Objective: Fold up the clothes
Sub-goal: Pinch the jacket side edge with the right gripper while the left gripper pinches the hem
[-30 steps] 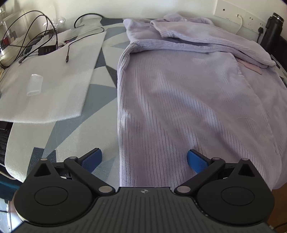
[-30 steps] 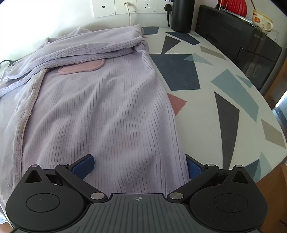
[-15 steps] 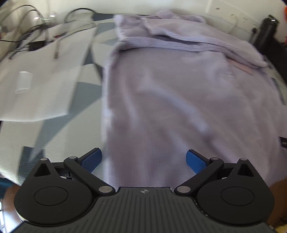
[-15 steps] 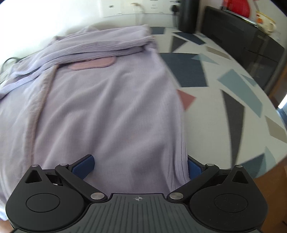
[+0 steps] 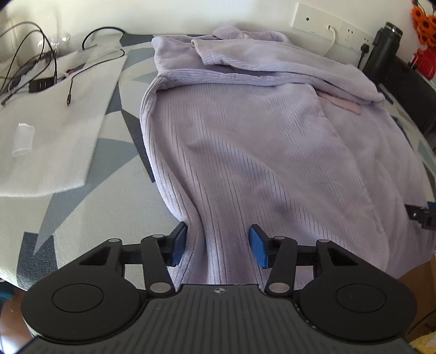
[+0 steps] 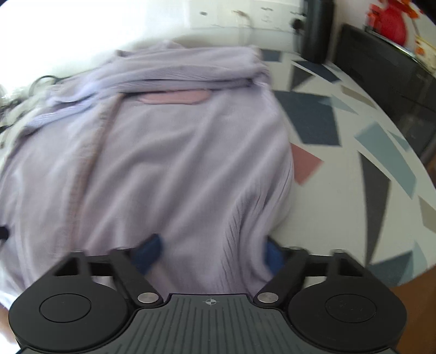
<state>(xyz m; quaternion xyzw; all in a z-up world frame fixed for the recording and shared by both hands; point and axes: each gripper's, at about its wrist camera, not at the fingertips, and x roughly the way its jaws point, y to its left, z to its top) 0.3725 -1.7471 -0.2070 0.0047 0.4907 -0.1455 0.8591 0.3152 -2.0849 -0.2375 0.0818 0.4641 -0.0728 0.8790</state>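
Observation:
A ribbed lilac robe (image 5: 259,141) lies spread flat on the patterned table (image 5: 90,217), sleeves folded across its far end. A pink patch (image 6: 174,97) shows near the collar. My left gripper (image 5: 218,245) is at the robe's near left corner. Its jaws are closing, and the hem is bunched into a ridge that both blue pads (image 5: 178,245) press on. My right gripper (image 6: 211,249) is at the near right corner, jaws closing, with robe (image 6: 177,163) fabric lying between them and its edge curling by the right pad. That view is blurred. The right gripper's tip (image 5: 419,215) also shows at the left view's right edge.
A white foam sheet (image 5: 49,114) with cables (image 5: 54,62) and a small clear roll (image 5: 23,139) lies left of the robe. A black bottle (image 5: 381,46) stands by the wall sockets (image 5: 321,26). A black appliance (image 6: 395,89) stands at the far right. The table's edge runs just below both grippers.
Both grippers' jaws have come inward from wide open. The robe's near corners have gathered between the pads, and the left edge is drawn in toward the left pad.

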